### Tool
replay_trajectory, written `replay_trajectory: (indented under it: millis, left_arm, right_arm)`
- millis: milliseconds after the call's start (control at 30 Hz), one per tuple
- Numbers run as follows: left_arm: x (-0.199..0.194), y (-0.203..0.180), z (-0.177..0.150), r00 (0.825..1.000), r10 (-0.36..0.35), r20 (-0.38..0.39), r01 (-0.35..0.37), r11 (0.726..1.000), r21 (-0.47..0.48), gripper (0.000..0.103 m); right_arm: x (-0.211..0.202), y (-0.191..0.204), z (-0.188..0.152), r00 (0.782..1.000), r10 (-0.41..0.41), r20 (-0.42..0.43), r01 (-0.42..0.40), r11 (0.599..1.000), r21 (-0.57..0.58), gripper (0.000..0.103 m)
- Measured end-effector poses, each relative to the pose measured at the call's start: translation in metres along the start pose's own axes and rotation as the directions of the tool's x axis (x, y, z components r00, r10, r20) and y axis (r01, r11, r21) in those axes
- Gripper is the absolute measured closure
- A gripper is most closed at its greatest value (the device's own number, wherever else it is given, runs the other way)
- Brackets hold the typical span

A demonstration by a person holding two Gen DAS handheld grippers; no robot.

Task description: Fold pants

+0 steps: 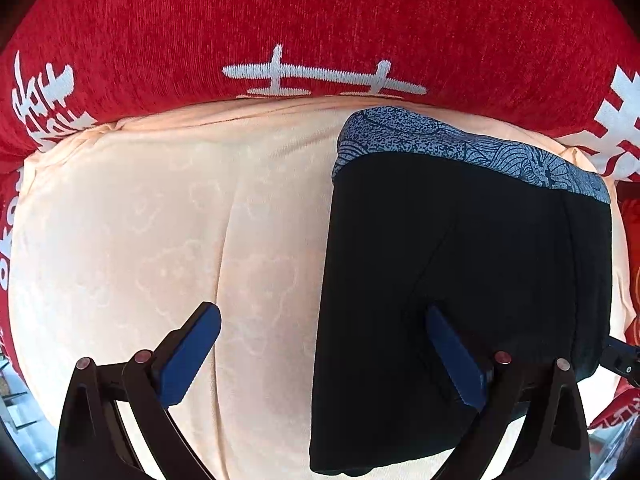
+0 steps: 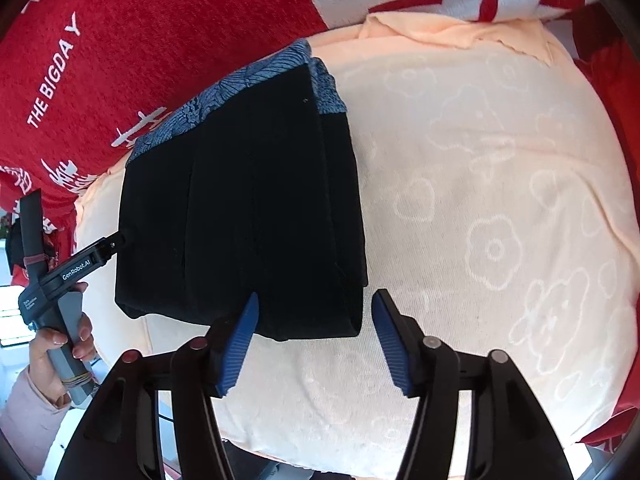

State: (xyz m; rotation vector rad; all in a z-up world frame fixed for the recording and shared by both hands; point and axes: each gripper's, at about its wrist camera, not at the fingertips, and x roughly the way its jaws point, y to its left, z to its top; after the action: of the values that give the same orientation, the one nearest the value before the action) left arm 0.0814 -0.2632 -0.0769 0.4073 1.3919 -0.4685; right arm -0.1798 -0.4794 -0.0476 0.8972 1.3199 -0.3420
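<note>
Left wrist view: your left gripper [image 1: 320, 332] hangs wide open, straddling the pants' [image 1: 460, 280] left edge, gripping nothing. The pants lie folded on the peach cloth [image 1: 140, 220], waistband [image 1: 460, 148] at 12 o'clock. Your right gripper [image 2: 316, 312] is open too, its pads astride the near corner at 6 o'clock. Closing carelessly could pinch the cloth underneath or drag the stacked layers apart.

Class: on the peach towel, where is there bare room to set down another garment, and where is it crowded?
Free: the peach towel between the folded black pants and the red blanket. Crowded: around the pants, where both open grippers, left and right, hover.
</note>
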Motion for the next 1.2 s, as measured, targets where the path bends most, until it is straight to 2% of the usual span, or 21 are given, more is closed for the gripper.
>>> replay_trajectory:
  millis: [100, 167, 267, 533, 667, 733, 767, 867, 1000, 1100, 1200]
  left_arm:
    - [0.004, 0.007, 0.0, 0.999, -0.047, -0.014, 0.047, 0.998, -0.036, 0.0]
    - [0.008, 0.014, 0.0, 0.996, -0.082, -0.031, 0.08, 0.994, -0.068, 0.0]
    - [0.012, 0.02, 0.001, 0.991, -0.123, -0.054, 0.117, 0.988, -0.105, 0.0]
    - [0.018, 0.021, 0.003, 0.976, -0.198, -0.09, 0.193, 0.979, -0.068, 0.0]
    - [0.023, 0.028, 0.007, 0.947, -0.303, -0.106, 0.294, 0.952, -0.088, 0.0]
    - [0.024, 0.032, 0.01, 0.924, -0.367, -0.109, 0.355, 0.928, -0.111, 0.0]
    - [0.025, 0.034, 0.012, 0.906, -0.408, -0.109, 0.395, 0.911, -0.121, 0.0]
    - [0.027, 0.037, 0.016, 0.875, -0.47, -0.117, 0.456, 0.881, -0.13, 0.0]
    - [0.038, 0.037, 0.022, 0.865, -0.484, -0.134, 0.466, 0.873, -0.144, 0.0]
    - [0.043, 0.035, 0.021, 0.845, -0.51, -0.161, 0.491, 0.859, -0.144, 0.0]
    - [0.049, 0.027, 0.023, 0.845, -0.501, -0.186, 0.489, 0.866, -0.107, 0.0]
  right_arm:
    - [-0.001, -0.003, 0.0, 1.0, 0.016, 0.001, -0.016, 1.0, 0.009, 0.037]
    - [-0.002, -0.004, -0.001, 1.0, 0.029, 0.002, -0.029, 1.0, 0.008, 0.029]
    - [-0.003, -0.005, 0.0, 0.999, 0.042, 0.002, -0.042, 0.999, -0.001, 0.028]
    - [0.003, -0.022, 0.003, 0.993, 0.116, -0.009, -0.116, 0.992, 0.054, 0.026]
    - [0.009, -0.029, 0.008, 0.987, 0.158, -0.023, -0.157, 0.986, 0.053, 0.025]
    - [0.014, -0.034, 0.011, 0.981, 0.189, -0.037, -0.186, 0.981, 0.055, 0.025]
    - [0.015, -0.036, 0.012, 0.978, 0.207, -0.04, -0.205, 0.977, 0.056, 0.025]
    - [0.019, -0.042, 0.017, 0.967, 0.252, -0.042, -0.249, 0.966, 0.064, 0.025]
    - [0.024, -0.046, 0.023, 0.95, 0.309, -0.048, -0.306, 0.95, 0.068, 0.025]
    - [0.031, -0.05, 0.029, 0.935, 0.35, -0.061, -0.346, 0.936, 0.072, 0.025]
    - [0.037, -0.054, 0.034, 0.918, 0.389, -0.074, -0.383, 0.92, 0.077, 0.024]
